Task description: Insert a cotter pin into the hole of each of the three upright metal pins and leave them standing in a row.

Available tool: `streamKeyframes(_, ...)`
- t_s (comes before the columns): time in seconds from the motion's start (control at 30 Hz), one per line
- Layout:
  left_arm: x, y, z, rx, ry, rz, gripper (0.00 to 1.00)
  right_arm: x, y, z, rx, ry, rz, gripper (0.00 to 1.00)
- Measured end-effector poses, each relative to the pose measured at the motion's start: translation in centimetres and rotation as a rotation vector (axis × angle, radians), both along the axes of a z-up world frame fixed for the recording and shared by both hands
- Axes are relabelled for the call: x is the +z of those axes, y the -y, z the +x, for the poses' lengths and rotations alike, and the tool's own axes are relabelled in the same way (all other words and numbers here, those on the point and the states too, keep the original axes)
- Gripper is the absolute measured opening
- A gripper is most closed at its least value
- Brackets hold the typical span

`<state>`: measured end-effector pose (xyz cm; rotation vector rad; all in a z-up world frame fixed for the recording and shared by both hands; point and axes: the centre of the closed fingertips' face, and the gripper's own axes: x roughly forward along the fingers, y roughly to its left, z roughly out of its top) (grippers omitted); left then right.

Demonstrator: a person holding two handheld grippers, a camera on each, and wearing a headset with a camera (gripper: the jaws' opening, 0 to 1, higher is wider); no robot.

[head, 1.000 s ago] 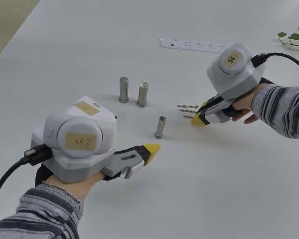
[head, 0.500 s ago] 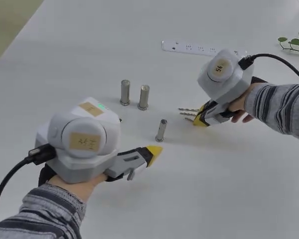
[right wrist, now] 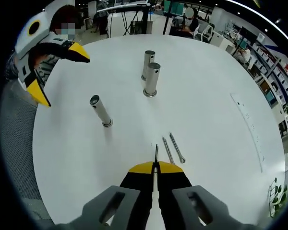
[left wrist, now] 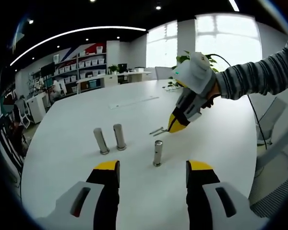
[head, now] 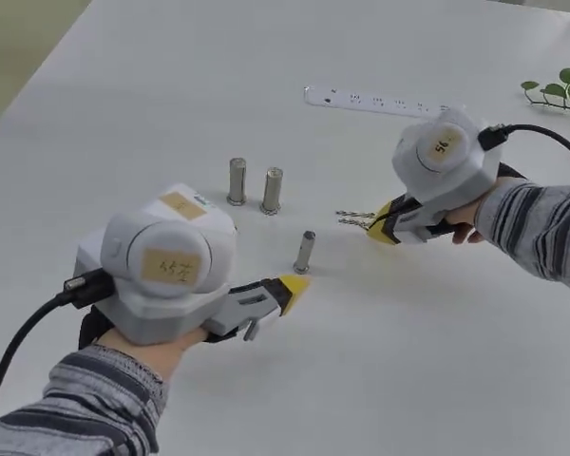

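So the right tongs are pinched tight on one cotter pin, its thin end poking out past the yellow tips, low over the white counter. Two loose cotter pins lie flat on the counter just beside it, roughly parallel to each other. The left tongs are spread wide with nothing between them, pointed at the nearest metal pin, which stands by itself and isn't touching the tongs. The other two metal pins stand upright farther back, close side by side but not touching. As for writing, each gripper housing has a tan tape label with handwriting on it. The one on the right looks like "56" to me, and the one on the left is too scrawly to make out. There's a white power strip farther back on the counter, with no print I can read, and some green leaves at the far right edge.
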<state>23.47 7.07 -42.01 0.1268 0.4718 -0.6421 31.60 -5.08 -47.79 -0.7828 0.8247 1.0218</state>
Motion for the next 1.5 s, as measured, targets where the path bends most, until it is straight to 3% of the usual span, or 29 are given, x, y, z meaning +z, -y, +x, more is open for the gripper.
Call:
streamKeyframes(0.2,0.2,0.4,-0.2,-0.016,-0.007,-0.017,0.46,1.9,-1.6,-2.6,0.110,0.067,0.038,0.00)
streamKeyframes(0.57,0.5,1.7,-1.0,-0.069,-0.018,-0.065,0.36,3.7,-3.5,-6.8,0.240,0.124,0.045,0.00)
streamKeyframes(0.9,0.7,3.7,-2.4,-0.137,-0.092,-0.179,0.19,4.3,-5.1,-9.9,0.355,0.144,0.058,0.00)
streamKeyframes(1.2,0.2,4.5,-3.0,-0.161,-0.138,-0.216,0.13,4.6,-6.2,-11.4,0.420,0.161,0.077,0.00)
streamKeyframes(1.4,0.5,4.8,-3.2,-0.159,-0.169,-0.284,0.02,5.1,-6.7,-12.0,0.437,0.166,0.101,0.00)
streamKeyframes(1.5,0.5,4.9,-3.3,-0.162,-0.172,-0.281,0.02,5.3,-6.8,-12.1,0.441,0.173,0.103,0.00)
